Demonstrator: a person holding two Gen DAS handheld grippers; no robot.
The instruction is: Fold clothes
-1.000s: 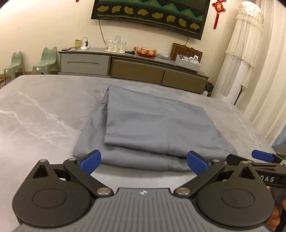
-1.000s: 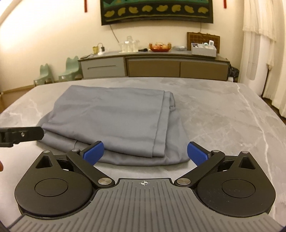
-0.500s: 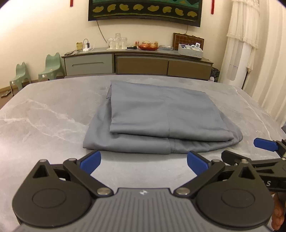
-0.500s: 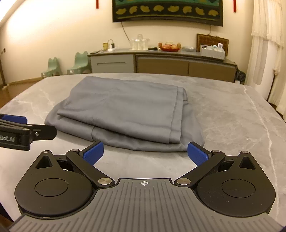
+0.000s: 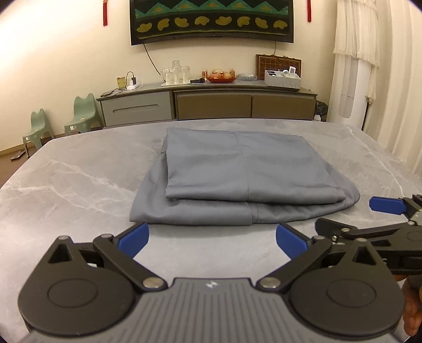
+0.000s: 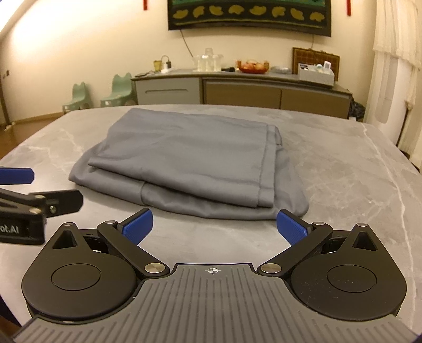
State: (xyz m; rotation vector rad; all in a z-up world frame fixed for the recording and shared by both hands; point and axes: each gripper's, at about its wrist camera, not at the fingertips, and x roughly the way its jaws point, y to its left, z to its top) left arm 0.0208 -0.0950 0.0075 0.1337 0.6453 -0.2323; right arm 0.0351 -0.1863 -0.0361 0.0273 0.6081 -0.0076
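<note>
The folded grey garment (image 5: 237, 179) is lying flat on the grey marble-patterned table (image 5: 66, 179), toward the middle of the tabletop. It is sitting in layers: a smaller rectangular upper fold is resting on a wider lower layer, whose rounded edge is showing beyond the upper fold along the near side and at both ends. A straight seam is running down the upper layer in the left wrist view.

The left gripper (image 5: 212, 238) is hovering above the bare table just short of the garment's near edge. Its blue-tipped fingers (image 5: 133, 238) are standing wide apart and are gripping nothing; neither tip is touching the cloth.

The right gripper (image 6: 213, 224) is likewise hovering over the table in front of the garment's near edge, with its blue fingertips (image 6: 291, 224) spread wide and nothing between them. The cloth is lying just beyond the tips, apart from them.

Each tool is appearing in the other's camera: the right gripper is showing at the right edge of the left wrist view, and the left gripper at the left edge of the right wrist view, so the two are being held side by side.

Beyond the table, a long sideboard (image 5: 208, 103) is standing against the wall, with glassware (image 5: 176, 72) and a red fruit bowl (image 5: 221, 77) on top. Two green child chairs (image 5: 84, 110) are standing to its left, and a dark patterned wall hanging (image 5: 211, 21) is hanging above.
</note>
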